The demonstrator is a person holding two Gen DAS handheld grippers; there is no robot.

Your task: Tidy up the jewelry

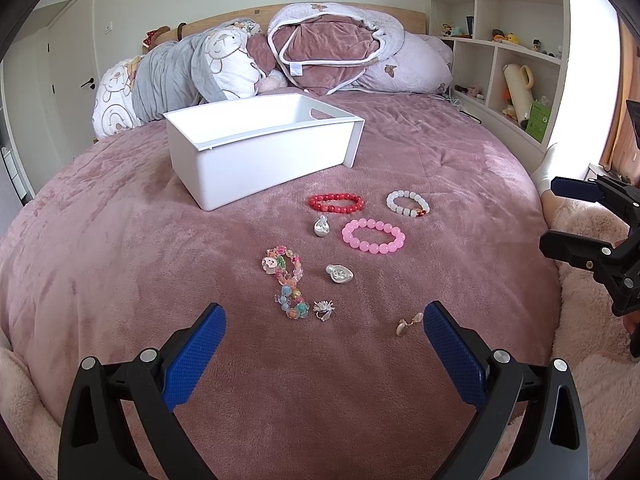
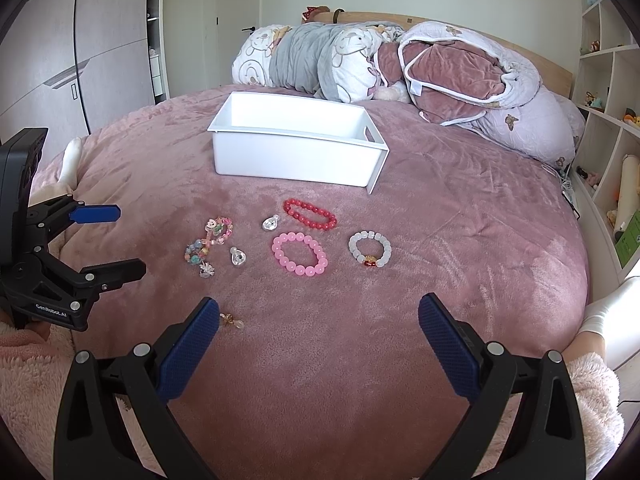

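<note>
Jewelry lies on a pink bedspread in front of a white open box [image 1: 256, 148] [image 2: 296, 156]. There is a red bead bracelet [image 1: 337, 202] [image 2: 310, 214], a pink bead bracelet [image 1: 373, 236] [image 2: 300, 254], a white bead bracelet [image 1: 407, 203] [image 2: 369, 249], a multicoloured charm bracelet [image 1: 286, 280] [image 2: 208, 240], two silver pendants [image 1: 322, 227] [image 1: 339, 274], a small silver brooch [image 1: 323, 309] [image 2: 207, 269] and a small earring [image 1: 408, 326] [image 2: 232, 320]. My left gripper [image 1: 324, 326] [image 2: 120, 240] is open and empty, near the brooch. My right gripper [image 2: 318, 318] [image 1: 560, 216] is open and empty, short of the pink bracelet.
Rolled quilts and pillows [image 1: 280, 56] are piled at the headboard behind the box. White shelves with toys [image 1: 504, 48] stand at the bed's right side. A wardrobe [image 2: 80, 60] stands at the left. Fluffy pink sleeves show at the frame edges.
</note>
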